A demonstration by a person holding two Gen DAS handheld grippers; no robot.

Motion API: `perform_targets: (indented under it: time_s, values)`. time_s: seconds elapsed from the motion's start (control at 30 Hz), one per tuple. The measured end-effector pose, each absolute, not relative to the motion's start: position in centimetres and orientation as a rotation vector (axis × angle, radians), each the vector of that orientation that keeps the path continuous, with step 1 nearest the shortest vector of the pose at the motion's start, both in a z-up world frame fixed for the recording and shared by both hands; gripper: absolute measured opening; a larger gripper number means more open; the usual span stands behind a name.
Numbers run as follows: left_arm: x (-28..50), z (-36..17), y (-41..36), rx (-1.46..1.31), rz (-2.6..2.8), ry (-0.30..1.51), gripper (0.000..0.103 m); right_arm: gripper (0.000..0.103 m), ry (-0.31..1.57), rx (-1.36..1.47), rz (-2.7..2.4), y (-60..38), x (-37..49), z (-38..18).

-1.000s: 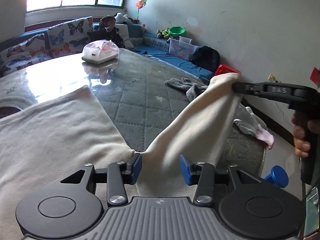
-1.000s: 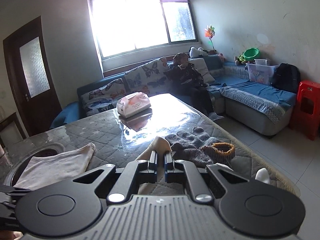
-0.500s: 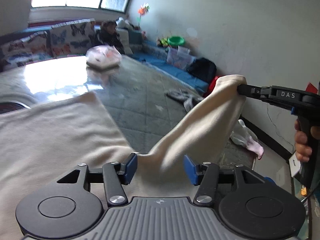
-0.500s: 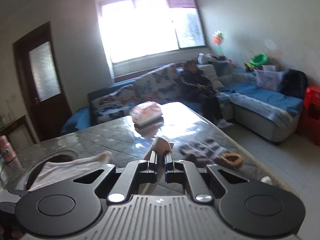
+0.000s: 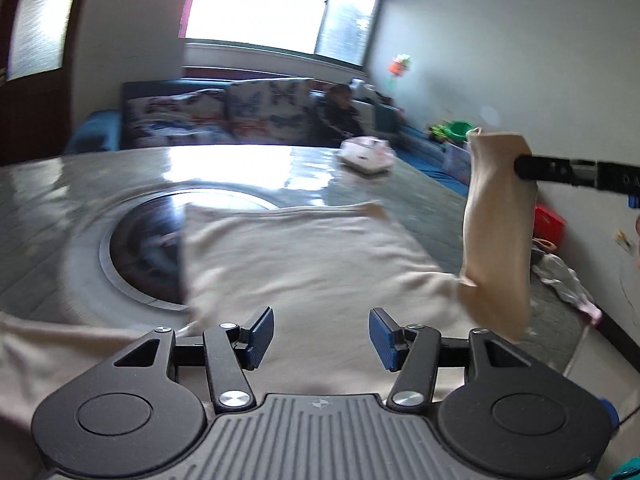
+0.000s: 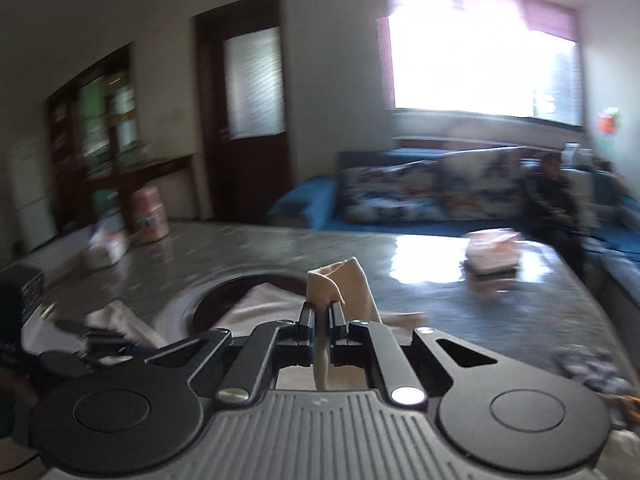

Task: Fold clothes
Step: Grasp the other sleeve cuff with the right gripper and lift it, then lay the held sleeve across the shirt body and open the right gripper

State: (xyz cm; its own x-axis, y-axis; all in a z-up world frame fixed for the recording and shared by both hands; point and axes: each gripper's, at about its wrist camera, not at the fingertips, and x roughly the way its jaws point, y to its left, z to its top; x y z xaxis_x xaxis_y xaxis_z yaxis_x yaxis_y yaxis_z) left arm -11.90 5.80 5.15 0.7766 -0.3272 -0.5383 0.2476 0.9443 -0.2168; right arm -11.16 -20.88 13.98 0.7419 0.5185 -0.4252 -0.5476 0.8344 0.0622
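A cream garment (image 5: pixel 312 264) lies spread on the grey quilted table (image 5: pixel 80 184). Its sleeve (image 5: pixel 496 232) is lifted up at the right, pinched at its end by my right gripper (image 5: pixel 520 166), which is shut on it. In the right wrist view the sleeve end (image 6: pixel 340 280) sticks up between the closed fingers of that gripper (image 6: pixel 323 312). My left gripper (image 5: pixel 322 336) is open and empty, low over the garment's body, with cloth beneath both blue pads (image 5: pixel 260 332).
A round dark inset (image 5: pixel 144 248) sits in the table left of the garment. A white tissue pack (image 5: pixel 368 154) lies at the far right. A sofa (image 5: pixel 224 120) runs behind. Loose clothes (image 5: pixel 564 280) lie by the table's right edge.
The right gripper has carried the sleeve up and leftward, over the garment's body. Both views have swung left. The left gripper has opened wider and stays empty.
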Motion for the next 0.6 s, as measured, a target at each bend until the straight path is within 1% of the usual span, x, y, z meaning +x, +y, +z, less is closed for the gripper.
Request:
perform_targets:
  time_s: [0.13, 0.33, 0.4, 0.53, 0.6]
  values:
    - [-12.8, 4.4, 7.6, -0.169, -0.270, 0.619, 0.056, 0.005, 0.521, -0.123, 0.701, -15.2, -11.0, 11.2]
    - [-13.2, 3.9, 8.8, -0.197, -0.232, 0.621, 0.057, 0.006, 0.627, -0.177, 0.806, -11.1, -10.5, 7.3]
    - [-13.3, 3.9, 9.2, -0.204, -0.225, 0.618, 0.057, 0.011, 0.644, -0.185, 0.832, -10.9, -10.8, 6.7]
    - [-13.2, 4.2, 9.3, -0.205, -0.219, 0.608, 0.057, 0.016, 0.652, -0.195, 0.847, -11.7, -11.5, 6.5]
    - [-13.1, 4.3, 9.0, -0.202, -0.228, 0.604, 0.056, 0.017, 0.654, -0.193, 0.837, -12.8, -11.8, 6.9]
